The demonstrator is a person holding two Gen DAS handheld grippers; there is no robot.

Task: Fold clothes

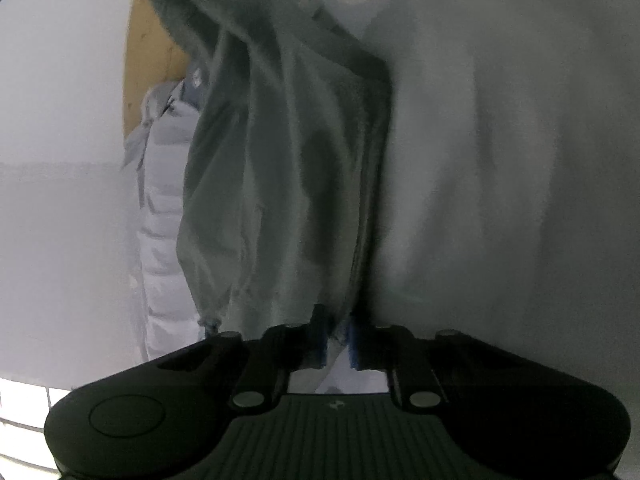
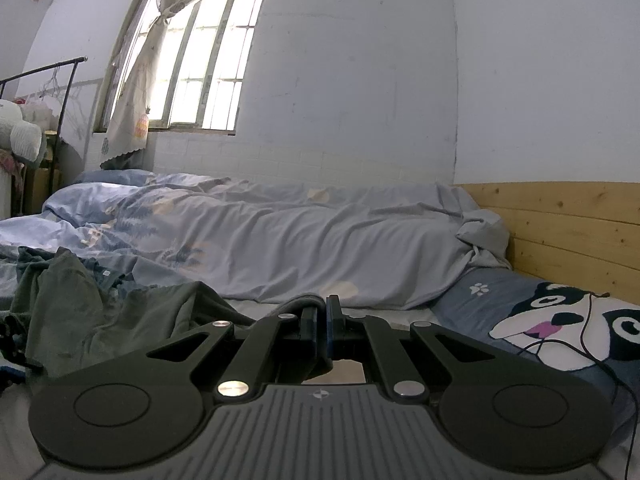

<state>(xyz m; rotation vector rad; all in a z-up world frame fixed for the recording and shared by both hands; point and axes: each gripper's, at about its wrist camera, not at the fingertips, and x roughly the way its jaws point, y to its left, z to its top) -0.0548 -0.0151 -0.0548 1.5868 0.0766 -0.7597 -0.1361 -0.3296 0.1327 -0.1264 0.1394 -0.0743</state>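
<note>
Left gripper (image 1: 338, 336): jaws drawn close, blue pads pinching an edge of the dark green garment (image 1: 280, 168); cloth hangs in long folds straight ahead of the fingers, filling the middle of the left wrist view. Pose: angled somewhat downward, garment stretched away from it toward the top of frame

Right gripper (image 2: 321, 322): jaws pressed nearly together, a thin fold of the same green garment (image 2: 80, 312) caught between them at the tip. Pose: near level, low over the bed (image 2: 400, 314), pointing toward the far wall

Garment, state: bunched and rumpled on the mattress to the left of the right gripper; no flat layer, no squared edge visible. Judged: both pinches taken, spreading and folding not yet done; task at an early stage

Surroundings: pale blue duvet (image 2: 280, 232) heaped along the wall, wooden headboard (image 2: 560, 232) at right, cartoon-dog pillow (image 2: 560, 320) just beside it, window (image 2: 200, 60) with curtain, clothes rack (image 2: 60, 80) far left
</note>
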